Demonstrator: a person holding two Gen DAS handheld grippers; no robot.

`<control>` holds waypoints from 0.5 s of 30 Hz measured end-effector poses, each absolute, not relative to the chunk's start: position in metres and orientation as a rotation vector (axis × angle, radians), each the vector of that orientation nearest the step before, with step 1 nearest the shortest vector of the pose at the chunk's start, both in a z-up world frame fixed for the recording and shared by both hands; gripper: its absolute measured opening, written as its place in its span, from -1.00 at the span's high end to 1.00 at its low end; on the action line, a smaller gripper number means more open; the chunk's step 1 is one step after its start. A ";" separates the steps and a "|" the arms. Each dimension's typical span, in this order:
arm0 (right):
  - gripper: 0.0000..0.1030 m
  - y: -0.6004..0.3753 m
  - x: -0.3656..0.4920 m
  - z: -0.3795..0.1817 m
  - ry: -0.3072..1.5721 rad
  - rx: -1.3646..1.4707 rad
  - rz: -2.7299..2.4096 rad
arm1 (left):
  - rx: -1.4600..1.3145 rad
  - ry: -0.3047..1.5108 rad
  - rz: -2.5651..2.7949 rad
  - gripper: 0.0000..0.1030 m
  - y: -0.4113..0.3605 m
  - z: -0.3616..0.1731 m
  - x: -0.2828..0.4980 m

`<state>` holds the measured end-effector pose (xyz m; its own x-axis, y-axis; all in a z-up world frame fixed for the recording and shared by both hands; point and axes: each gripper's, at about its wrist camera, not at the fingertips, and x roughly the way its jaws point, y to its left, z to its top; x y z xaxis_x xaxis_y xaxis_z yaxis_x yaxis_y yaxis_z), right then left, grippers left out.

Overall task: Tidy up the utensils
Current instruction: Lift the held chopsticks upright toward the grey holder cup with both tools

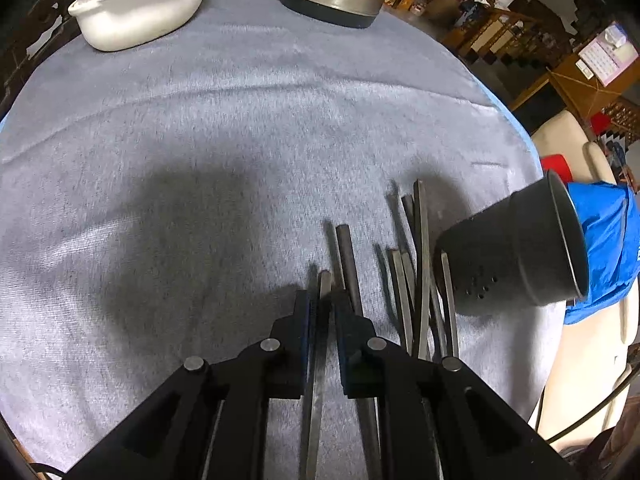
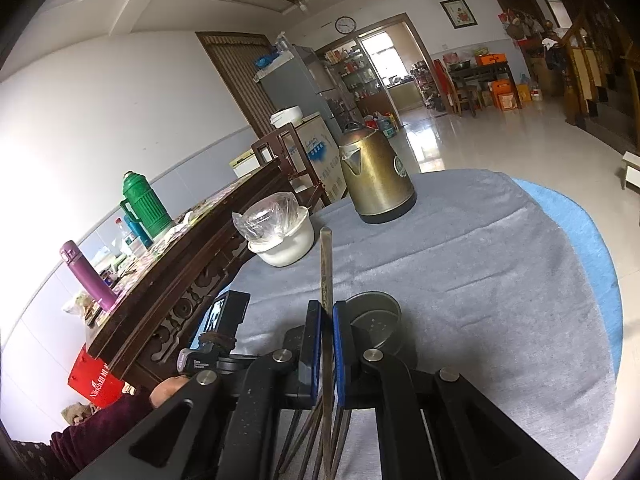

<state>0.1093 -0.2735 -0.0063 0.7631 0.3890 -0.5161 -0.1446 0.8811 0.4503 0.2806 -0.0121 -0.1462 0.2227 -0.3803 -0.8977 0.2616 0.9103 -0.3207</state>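
In the left wrist view, my left gripper (image 1: pixel 323 304) sits low over the grey cloth, its jaws narrowly apart around a metal chopstick (image 1: pixel 320 360) lying on the cloth; I cannot tell whether the pads touch it. Several more chopsticks (image 1: pixel 420 280) lie in a loose pile to its right. A dark perforated utensil cup (image 1: pixel 516 256) stands beside the pile. In the right wrist view, my right gripper (image 2: pixel 326 312) is shut on one chopstick (image 2: pixel 326 264), held upright above the table. The cup (image 2: pixel 376 322) stands just behind its right finger, open side up.
A brass-coloured kettle (image 2: pixel 376 176) and a white pot with a plastic bag (image 2: pixel 280 236) stand at the table's far side. The round table's cloth (image 2: pixel 480 280) ends at a blue rim. A dark wooden sideboard (image 2: pixel 180 280) crowds the left. A blue bag (image 1: pixel 600 240) lies behind the cup.
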 end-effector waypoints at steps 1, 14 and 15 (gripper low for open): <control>0.88 -0.274 0.109 -0.006 0.641 0.404 0.299 | -0.112 1.268 -0.443 0.79 -0.011 -0.146 0.281; 0.88 -0.273 0.106 0.010 0.568 0.388 0.269 | -0.233 1.075 -0.389 0.88 0.017 -0.092 0.274; 0.88 -0.274 0.106 0.015 0.546 0.385 0.261 | -0.237 1.041 -0.391 0.88 0.017 -0.080 0.272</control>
<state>0.1059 -0.2742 0.0149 0.8245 0.3397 -0.4525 -0.1384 0.8965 0.4209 0.2721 0.0173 -0.0797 0.4454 -0.4231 -0.7891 0.2016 0.9061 -0.3720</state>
